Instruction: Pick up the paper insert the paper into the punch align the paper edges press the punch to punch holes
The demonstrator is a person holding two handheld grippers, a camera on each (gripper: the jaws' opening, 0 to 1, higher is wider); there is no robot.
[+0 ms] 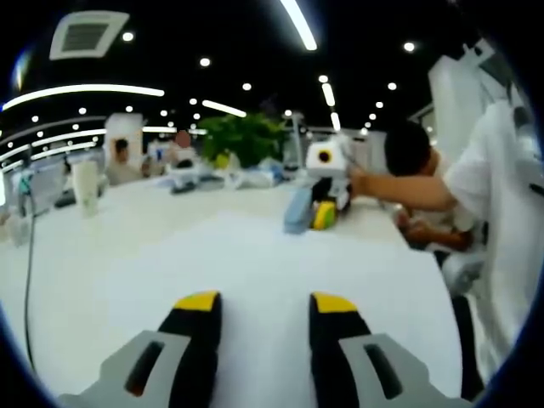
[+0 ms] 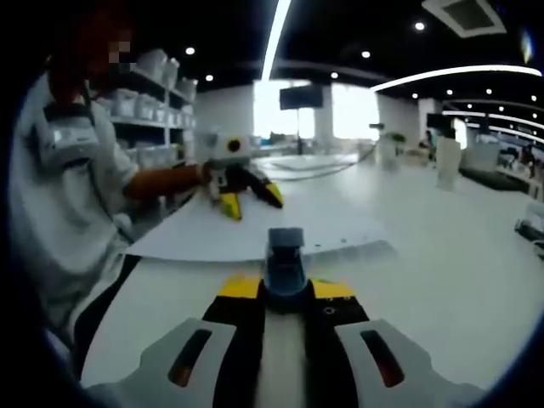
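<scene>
While my right gripper [image 2: 280, 293] clamps the punch [image 2: 285, 259], my left gripper [image 1: 265, 310] gapes wide; the paper [image 2: 255, 229] looks floppy, so I'd pinch its edge.

Right tongs [image 2: 285, 293] clamp the blue punch [image 2: 285, 259] at the paper's [image 2: 255, 234] edge.

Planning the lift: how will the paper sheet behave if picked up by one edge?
The paper lies thin and flat on the table, so it would likely sag. It looks light, probably sliding when pushed.
</scene>
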